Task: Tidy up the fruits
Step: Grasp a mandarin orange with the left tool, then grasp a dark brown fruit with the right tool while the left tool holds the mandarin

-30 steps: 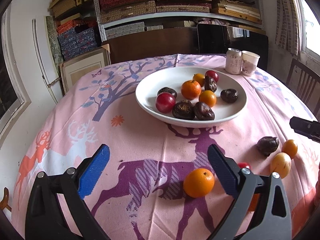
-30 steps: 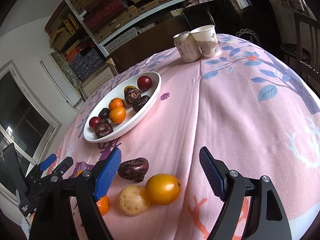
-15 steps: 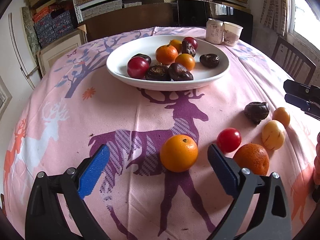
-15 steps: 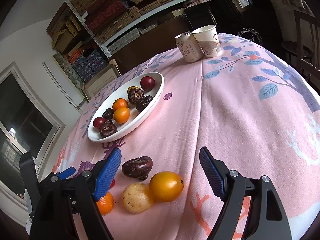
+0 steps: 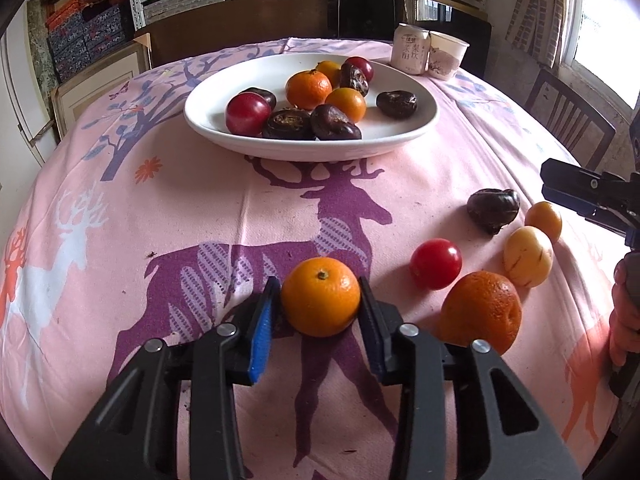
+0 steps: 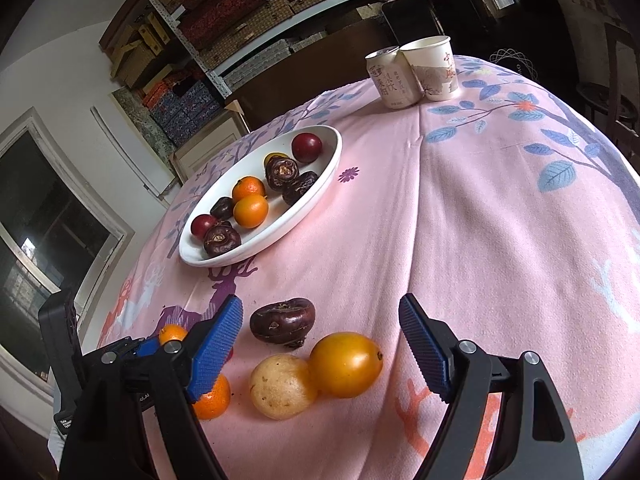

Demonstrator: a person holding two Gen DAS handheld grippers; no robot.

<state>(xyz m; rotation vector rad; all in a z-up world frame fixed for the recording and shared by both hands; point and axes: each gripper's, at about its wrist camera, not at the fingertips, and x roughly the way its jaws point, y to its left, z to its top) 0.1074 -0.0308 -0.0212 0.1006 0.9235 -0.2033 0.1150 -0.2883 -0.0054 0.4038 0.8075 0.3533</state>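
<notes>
My left gripper point(image 5: 320, 300) is shut on an orange point(image 5: 320, 297) that rests on the pink tablecloth. To its right lie a bigger orange point(image 5: 482, 311), a red tomato point(image 5: 435, 263), a pale yellow fruit point(image 5: 528, 256), a small golden fruit point(image 5: 543, 221) and a dark purple fruit point(image 5: 493, 210). A white plate point(image 5: 224, 92) further back holds several fruits. My right gripper point(image 6: 320, 344) is open above the dark purple fruit point(image 6: 282, 322), the golden fruit point(image 6: 346, 364) and the pale yellow fruit point(image 6: 282, 386), touching none. The plate point(image 6: 332, 160) shows at its far left.
A drink can point(image 6: 394, 82) and a paper cup point(image 6: 434, 68) stand together at the table's far edge. A wooden chair point(image 5: 568, 120) stands at the right. Shelves with boxes point(image 5: 88, 36) line the back wall.
My left gripper has moved forward and down to the near orange and closed its fingers on it. My right gripper has stayed open, shifting only slightly.
</notes>
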